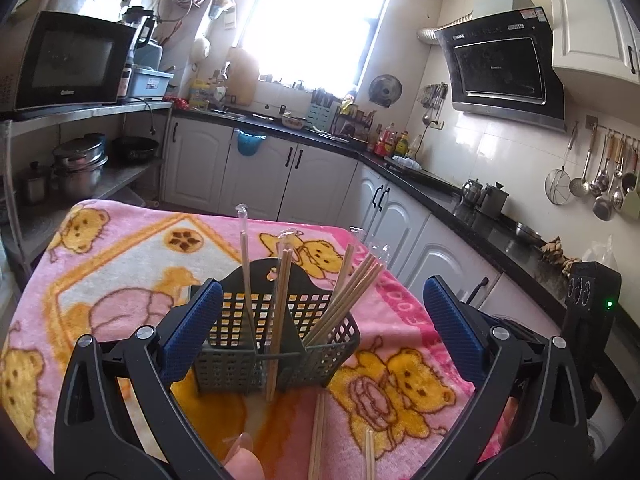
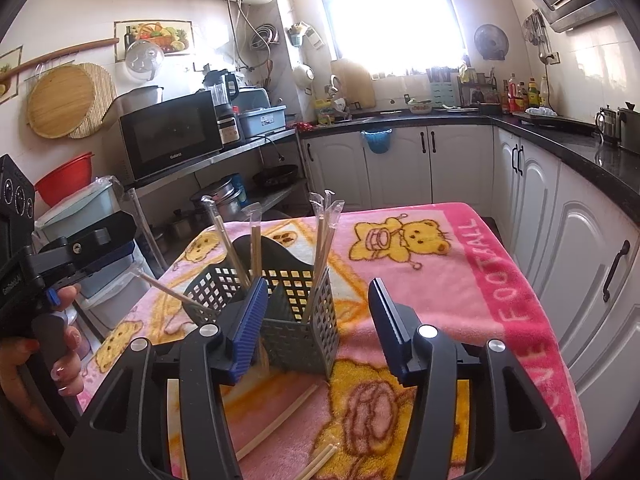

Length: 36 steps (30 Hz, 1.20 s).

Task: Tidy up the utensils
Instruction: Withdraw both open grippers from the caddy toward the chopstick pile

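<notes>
A grey slotted utensil basket (image 1: 280, 344) (image 2: 300, 336) stands on the pink bear blanket (image 1: 120, 248) (image 2: 440, 280). Several wrapped wooden chopsticks (image 1: 348, 292) (image 2: 320, 256) stick up from its compartments. Loose chopsticks (image 1: 318, 436) (image 2: 280, 424) lie flat on the blanket in front of it. My left gripper (image 1: 323, 284) is open wide, its blue fingers to either side of the basket and apart from it. My right gripper (image 2: 317, 282) is open too; its left finger (image 2: 248, 328) is close against the basket's front corner, with nothing gripped.
The blanket covers a small table whose far and right edges drop off near white cabinets (image 2: 580, 264) under a black counter (image 1: 480, 216). A metal shelf with a microwave (image 2: 172, 136) and pots (image 1: 80, 168) stands to the left. A hand (image 2: 64, 344) holds the left gripper's body.
</notes>
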Available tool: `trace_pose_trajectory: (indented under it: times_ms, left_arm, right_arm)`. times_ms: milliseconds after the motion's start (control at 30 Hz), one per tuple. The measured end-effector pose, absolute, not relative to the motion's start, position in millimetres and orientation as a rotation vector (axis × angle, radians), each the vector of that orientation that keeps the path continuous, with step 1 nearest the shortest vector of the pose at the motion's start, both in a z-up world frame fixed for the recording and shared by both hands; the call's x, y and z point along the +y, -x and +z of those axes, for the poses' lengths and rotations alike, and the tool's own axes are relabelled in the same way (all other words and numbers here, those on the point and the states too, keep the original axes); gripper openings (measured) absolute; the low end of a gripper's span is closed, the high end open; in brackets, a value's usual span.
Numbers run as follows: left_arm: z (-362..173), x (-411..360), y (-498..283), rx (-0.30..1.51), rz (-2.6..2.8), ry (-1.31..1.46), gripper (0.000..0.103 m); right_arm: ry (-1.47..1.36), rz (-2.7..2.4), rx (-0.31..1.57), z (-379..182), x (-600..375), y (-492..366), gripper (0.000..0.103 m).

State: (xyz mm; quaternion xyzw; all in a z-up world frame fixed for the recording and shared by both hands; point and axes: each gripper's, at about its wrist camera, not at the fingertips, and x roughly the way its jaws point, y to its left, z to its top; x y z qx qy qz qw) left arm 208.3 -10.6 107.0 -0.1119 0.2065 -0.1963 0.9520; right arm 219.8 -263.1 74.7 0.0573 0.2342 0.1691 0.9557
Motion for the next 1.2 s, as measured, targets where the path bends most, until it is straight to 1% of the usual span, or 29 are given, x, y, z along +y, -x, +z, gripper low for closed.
trace_pose_trajectory:
  times_ms: [567, 900, 1200]
  left_arm:
    - [88, 16, -183, 0.439, -0.325, 0.237, 0.093]
    - [64, 32, -177, 0.483, -0.268, 0.236, 0.092]
    - [36, 43, -177, 0.552, -0.236, 0.253, 0.092]
  right_arm:
    - [-0.076, 0.388, 0.517, 60, -242, -199, 0.051]
    - [-0.05, 0.422, 0.557, 47, -227, -197, 0.051]
    - [-0.029, 0.437, 0.624, 24, -214, -201, 0.051]
